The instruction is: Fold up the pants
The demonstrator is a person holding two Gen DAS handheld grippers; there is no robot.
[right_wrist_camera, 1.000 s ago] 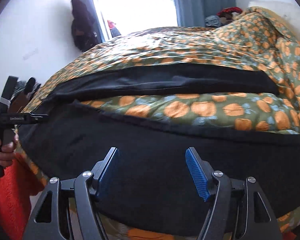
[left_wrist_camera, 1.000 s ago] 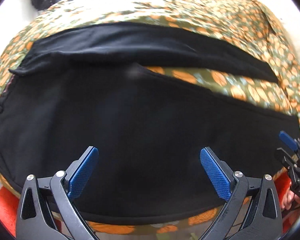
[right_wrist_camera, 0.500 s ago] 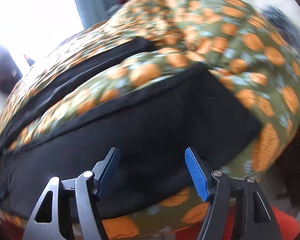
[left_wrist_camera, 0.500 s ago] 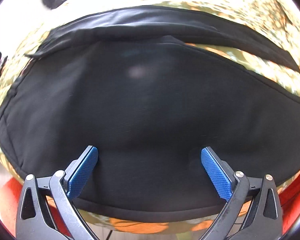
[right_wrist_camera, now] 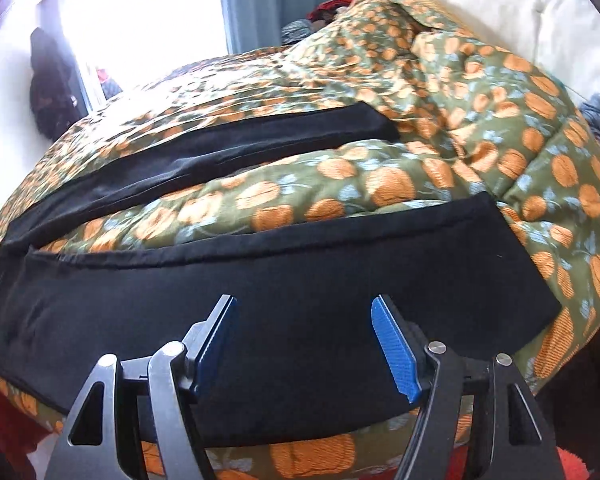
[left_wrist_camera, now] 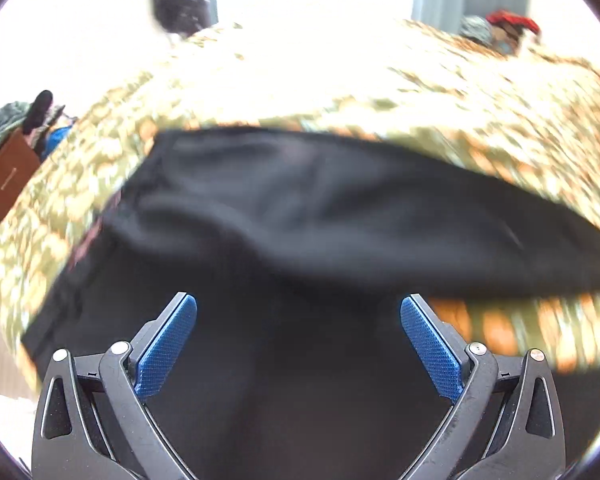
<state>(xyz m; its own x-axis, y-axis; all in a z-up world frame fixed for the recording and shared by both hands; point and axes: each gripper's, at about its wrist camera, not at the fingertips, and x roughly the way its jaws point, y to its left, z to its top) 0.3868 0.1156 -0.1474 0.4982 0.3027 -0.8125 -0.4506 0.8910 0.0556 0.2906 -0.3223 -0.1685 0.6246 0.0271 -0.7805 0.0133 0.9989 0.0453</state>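
Note:
Black pants (right_wrist_camera: 260, 292) lie spread on a bed with an orange pumpkin-print quilt (right_wrist_camera: 380, 184). The two legs are apart, the far leg (right_wrist_camera: 220, 148) beyond a strip of quilt. My right gripper (right_wrist_camera: 302, 344) is open, low over the near leg, close to its hem end (right_wrist_camera: 512, 280). My left gripper (left_wrist_camera: 298, 344) is open over the waist part of the pants (left_wrist_camera: 300, 216). That view is blurred. Neither gripper holds cloth.
A window and grey-blue curtain (right_wrist_camera: 276, 0) stand behind the bed. Dark clothing (right_wrist_camera: 50, 84) hangs at the left wall. A brown box (left_wrist_camera: 4, 176) stands left of the bed. Red fabric (right_wrist_camera: 4, 412) shows below the bed's near edge. A white pillow (right_wrist_camera: 520, 28) lies at the right.
My left gripper has moved toward the waist end and its view has tilted up. My right gripper has swung back left and levelled over the near leg. Both stay open.

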